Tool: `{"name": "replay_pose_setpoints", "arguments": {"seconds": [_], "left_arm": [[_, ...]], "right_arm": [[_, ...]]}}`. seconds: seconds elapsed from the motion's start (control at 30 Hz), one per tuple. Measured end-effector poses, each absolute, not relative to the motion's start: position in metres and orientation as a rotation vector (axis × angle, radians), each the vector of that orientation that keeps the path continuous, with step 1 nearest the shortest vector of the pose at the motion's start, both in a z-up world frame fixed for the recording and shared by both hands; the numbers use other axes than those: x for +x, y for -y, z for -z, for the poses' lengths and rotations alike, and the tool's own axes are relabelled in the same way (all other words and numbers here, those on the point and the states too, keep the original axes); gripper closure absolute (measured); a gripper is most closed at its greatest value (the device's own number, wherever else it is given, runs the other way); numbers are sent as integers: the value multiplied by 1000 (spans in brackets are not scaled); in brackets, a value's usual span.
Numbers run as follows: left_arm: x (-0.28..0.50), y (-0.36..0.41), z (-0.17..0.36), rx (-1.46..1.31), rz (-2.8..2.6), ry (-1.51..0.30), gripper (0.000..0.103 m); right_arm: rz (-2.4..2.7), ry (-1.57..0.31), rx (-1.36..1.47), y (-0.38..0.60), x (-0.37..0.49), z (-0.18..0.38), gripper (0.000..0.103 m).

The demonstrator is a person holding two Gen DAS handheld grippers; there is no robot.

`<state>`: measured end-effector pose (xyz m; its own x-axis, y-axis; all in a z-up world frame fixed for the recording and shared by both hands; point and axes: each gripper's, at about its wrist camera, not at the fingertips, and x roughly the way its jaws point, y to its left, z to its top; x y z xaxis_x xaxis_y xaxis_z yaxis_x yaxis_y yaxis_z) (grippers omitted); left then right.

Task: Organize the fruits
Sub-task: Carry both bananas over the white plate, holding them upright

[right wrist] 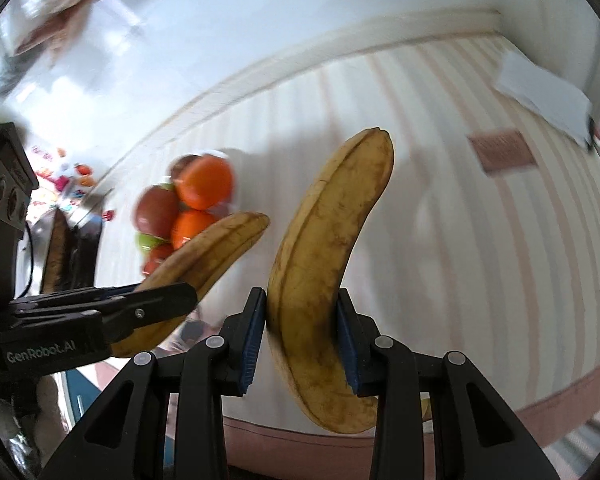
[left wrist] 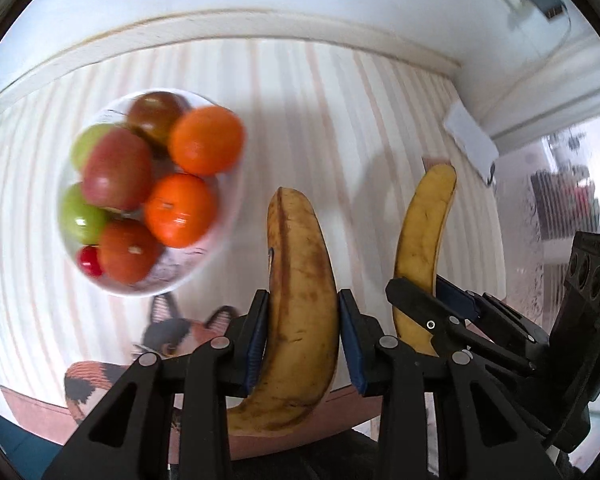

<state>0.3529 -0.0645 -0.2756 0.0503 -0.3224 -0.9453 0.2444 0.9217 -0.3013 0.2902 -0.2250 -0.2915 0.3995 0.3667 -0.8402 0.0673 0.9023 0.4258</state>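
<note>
Jaws of both grippers are clamping on bananas, one each, above the striped tablecloth.

The left gripper is pinching a spotted banana; the right gripper is gripping a second banana. In the left wrist view, the fruit bowl of apples and oranges is sitting at 10 o'clock, the right-hand banana at 2 o'clock, and a white card is lying beyond it.

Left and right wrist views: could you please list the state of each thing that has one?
Left gripper: shut on left banana, held off the table.
Right gripper: shut on right banana, held off the table.
Bowl: upright on striped tablecloth, heaped with apples and oranges.
</note>
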Motion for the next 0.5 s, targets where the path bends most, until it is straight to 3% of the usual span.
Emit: {"name": "replay_pose_setpoints", "arguments": {"seconds": [0.5], "left_arm": [[409, -51, 219, -311, 331, -1365, 72]], "right_arm": [[-392, -1151, 390, 137, 373, 253, 66]]}}
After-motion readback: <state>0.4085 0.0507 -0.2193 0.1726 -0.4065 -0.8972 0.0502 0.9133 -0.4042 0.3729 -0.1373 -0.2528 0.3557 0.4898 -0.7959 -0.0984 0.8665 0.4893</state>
